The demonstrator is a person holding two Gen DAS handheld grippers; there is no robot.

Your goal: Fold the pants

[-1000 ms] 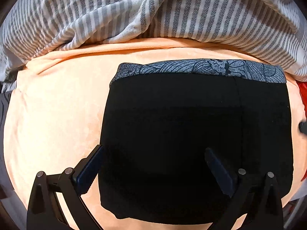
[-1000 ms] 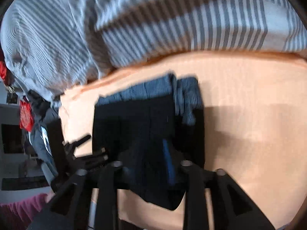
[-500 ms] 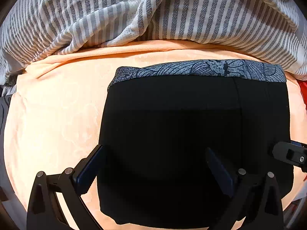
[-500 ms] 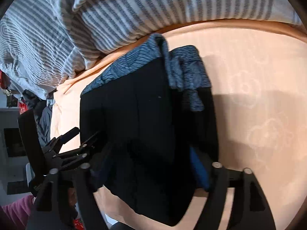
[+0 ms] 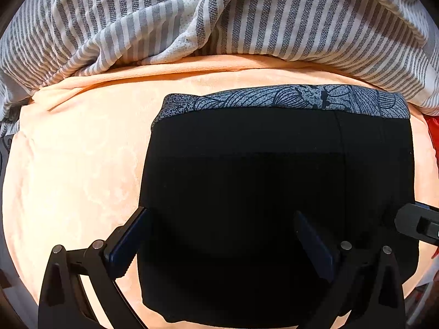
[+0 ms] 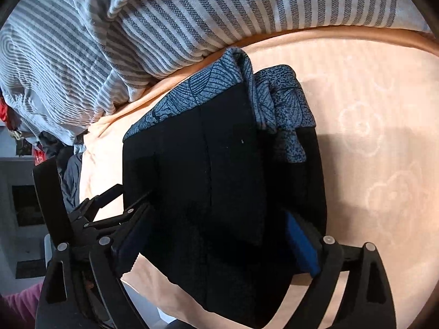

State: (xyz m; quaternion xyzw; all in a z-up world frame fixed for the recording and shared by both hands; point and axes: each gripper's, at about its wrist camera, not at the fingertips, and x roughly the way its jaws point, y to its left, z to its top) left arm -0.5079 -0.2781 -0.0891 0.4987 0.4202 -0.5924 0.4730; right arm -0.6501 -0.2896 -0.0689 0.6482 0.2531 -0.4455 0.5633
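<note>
Both jaws of my left gripper (image 5: pixel 222 235) stand wide apart in the left wrist view, pointing down over the pants (image 5: pixel 274 192), with nothing pinched. The folded black stack lies between and ahead of them on the peach sheet (image 5: pixel 74 170); my left finger sits at the stack's near left edge, the right finger over its middle. The patterned waistband (image 5: pixel 288 100) runs along the far edge, ahead of the jaws, close to the striped blanket (image 5: pixel 219 19). The tip of my right gripper (image 5: pixel 417 223) shows at the stack's right side. I judge that a careless close here would bunch the top layer and spoil the fold, since one finger is already over cloth.

From the right wrist view, my right gripper (image 6: pixel 219 235) has just been opening and its jaws now stand wide, the pants (image 6: pixel 219 178) between them but not pressed. The stack reaches from the jaws forward to the waistband (image 6: pixel 192 96), part of which curls up loose at the far right corner. My left gripper (image 6: pixel 90 213) is just left of my left finger. Risks as I see them: lifting away with a pad snagged in the cloth would drag a layer open; that loose waistband corner could flop out; the stack's near edge lies close to the sheet's edge and could slide off if nudged.
</note>
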